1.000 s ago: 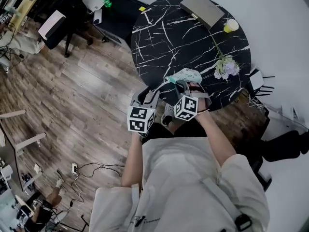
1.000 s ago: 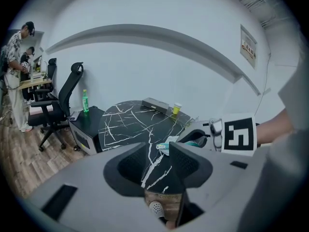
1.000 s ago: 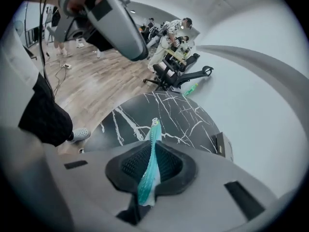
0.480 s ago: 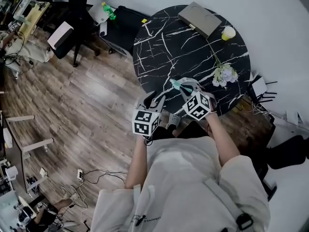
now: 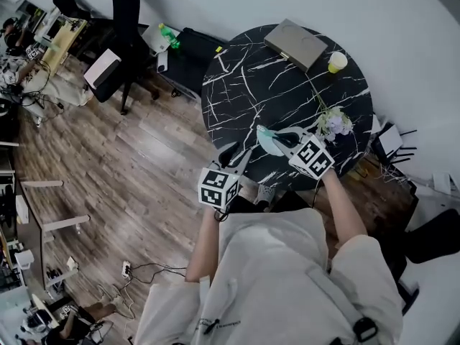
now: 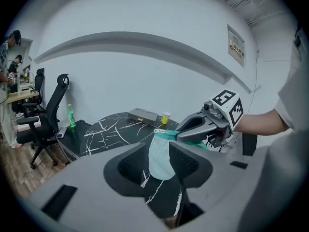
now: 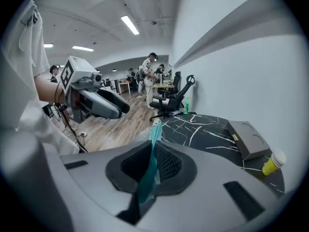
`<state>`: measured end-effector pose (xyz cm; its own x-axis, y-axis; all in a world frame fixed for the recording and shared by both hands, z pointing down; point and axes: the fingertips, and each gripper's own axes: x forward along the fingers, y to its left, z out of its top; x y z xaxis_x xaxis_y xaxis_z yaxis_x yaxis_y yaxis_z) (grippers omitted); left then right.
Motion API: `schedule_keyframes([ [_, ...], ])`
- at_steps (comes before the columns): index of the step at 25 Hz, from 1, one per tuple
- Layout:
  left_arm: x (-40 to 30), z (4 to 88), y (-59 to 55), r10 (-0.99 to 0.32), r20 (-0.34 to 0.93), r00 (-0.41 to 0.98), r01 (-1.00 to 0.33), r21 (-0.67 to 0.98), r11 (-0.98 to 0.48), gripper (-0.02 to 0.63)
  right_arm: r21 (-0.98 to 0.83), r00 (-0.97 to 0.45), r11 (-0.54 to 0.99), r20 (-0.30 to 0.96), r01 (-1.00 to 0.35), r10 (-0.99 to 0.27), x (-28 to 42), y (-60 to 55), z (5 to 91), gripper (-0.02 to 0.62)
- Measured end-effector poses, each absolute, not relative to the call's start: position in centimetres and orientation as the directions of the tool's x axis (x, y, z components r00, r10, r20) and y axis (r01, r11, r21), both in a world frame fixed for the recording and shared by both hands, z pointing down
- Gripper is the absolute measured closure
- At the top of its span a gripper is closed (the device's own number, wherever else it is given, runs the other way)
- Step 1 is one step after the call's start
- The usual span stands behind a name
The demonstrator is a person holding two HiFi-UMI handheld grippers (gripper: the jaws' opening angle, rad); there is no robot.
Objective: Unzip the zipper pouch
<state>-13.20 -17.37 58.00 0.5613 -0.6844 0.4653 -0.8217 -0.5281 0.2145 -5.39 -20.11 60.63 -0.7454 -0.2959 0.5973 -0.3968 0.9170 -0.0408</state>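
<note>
Pouch (image 6: 161, 154) hangs pinched in right claw (image 5: 277, 138); left claw (image 5: 236, 152) spread beside it.

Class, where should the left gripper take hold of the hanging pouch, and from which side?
Probably the small white tab at the free end of the top edge of the pouch, from the side opposite the right gripper, whose jaws pinch that edge.

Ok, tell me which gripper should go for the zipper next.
Left. The left gripper is open and empty, with the pouch hanging in line with its jaws. The right gripper is shut on the pouch, holding it up, so it should keep that grip.
</note>
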Motion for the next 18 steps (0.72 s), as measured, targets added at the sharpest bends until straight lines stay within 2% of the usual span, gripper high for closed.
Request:
schedule_keyframes([
  [6, -12.4, 55.5, -18.8, -0.656, 0.432, 0.619, -0.772, 0.18, -0.61, 0.449, -0.097, -0.85, 0.966, 0.502, -0.238, -0.159, -6.5, -18.9, 56.8, 0.568],
  [12, -10.7, 54.0, -19.0, -0.56, 0.431, 0.707, -0.659, 0.115, -0.743, 0.416, -0.144, -0.903, 0.987, 0.429, -0.076, -0.007, -7.0, -17.9, 53.6, 0.568],
  [16, -9.4, 52.8, -18.9, -0.519, 0.398, 0.757, -0.597, 0.096, -0.797, 0.417, -0.189, -0.921, 0.982, 0.383, -0.007, 0.067, -7.3, -17.3, 52.4, 0.568],
  [18, -9.3, 52.5, -18.9, -0.523, 0.385, 0.761, -0.593, 0.085, -0.801, 0.45, -0.203, -0.928, 0.979, 0.367, -0.013, 0.064, -7.2, -17.5, 52.2, 0.568],
])
